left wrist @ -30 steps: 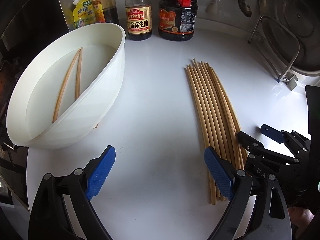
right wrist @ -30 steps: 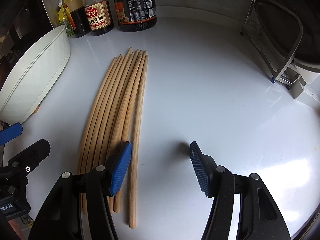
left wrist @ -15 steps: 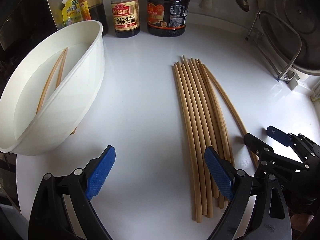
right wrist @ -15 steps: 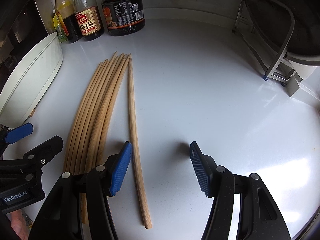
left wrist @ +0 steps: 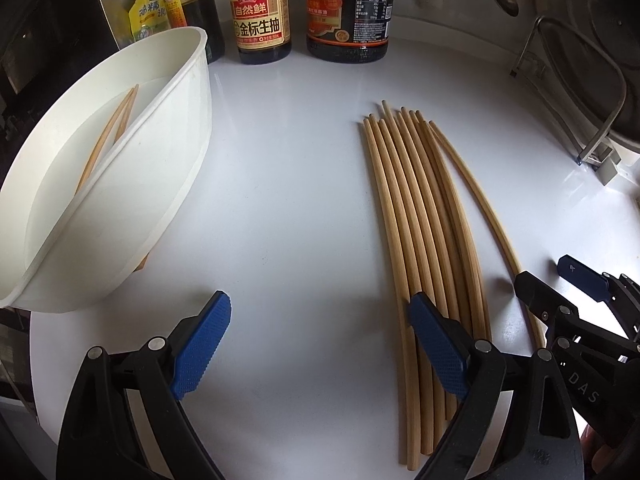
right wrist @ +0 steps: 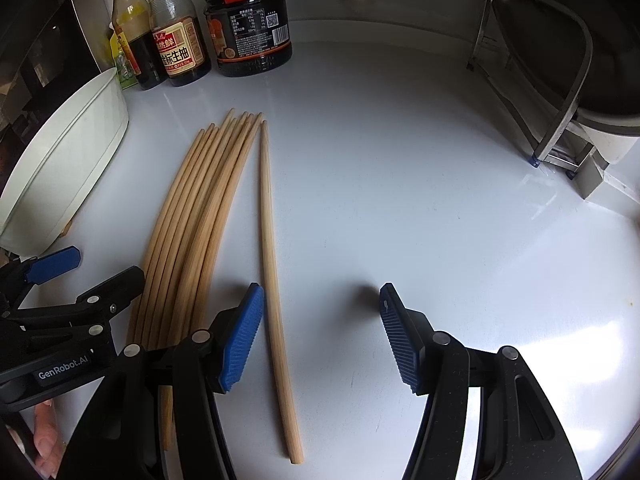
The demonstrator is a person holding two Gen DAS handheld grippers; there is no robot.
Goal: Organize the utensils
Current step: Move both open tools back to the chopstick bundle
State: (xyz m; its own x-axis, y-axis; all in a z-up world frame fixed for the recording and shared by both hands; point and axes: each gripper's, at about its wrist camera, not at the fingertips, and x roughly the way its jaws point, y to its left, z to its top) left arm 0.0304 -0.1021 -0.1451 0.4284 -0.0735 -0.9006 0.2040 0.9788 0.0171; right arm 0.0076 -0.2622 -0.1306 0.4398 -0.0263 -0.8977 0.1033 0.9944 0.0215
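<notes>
A bundle of several wooden chopsticks (left wrist: 424,232) (right wrist: 192,232) lies lengthwise on the white counter. One single chopstick (right wrist: 270,260) (left wrist: 480,208) lies apart on the bundle's right. A white divided bin (left wrist: 160,200) (right wrist: 60,160) stands tilted at the left, with two chopsticks (left wrist: 108,136) in its far compartment. My left gripper (left wrist: 318,308) (right wrist: 92,272) is open, and its right finger sits over the near ends of the bundle. My right gripper (right wrist: 320,296) (left wrist: 548,276) is open, with the single chopstick just inside its left pad.
Sauce bottles (left wrist: 260,12) (right wrist: 248,20) line the back edge of the counter (right wrist: 400,200). At the right, a metal rack (left wrist: 580,100) (right wrist: 552,92) holds dark cookware. A dark appliance (left wrist: 40,40) stands behind the bin. A person's fingers (right wrist: 44,440) show at the lower left.
One chopstick has been split off from the right side of the bundle and now lies apart from it. My left gripper has shifted right and lower. Both grippers have stayed open.
</notes>
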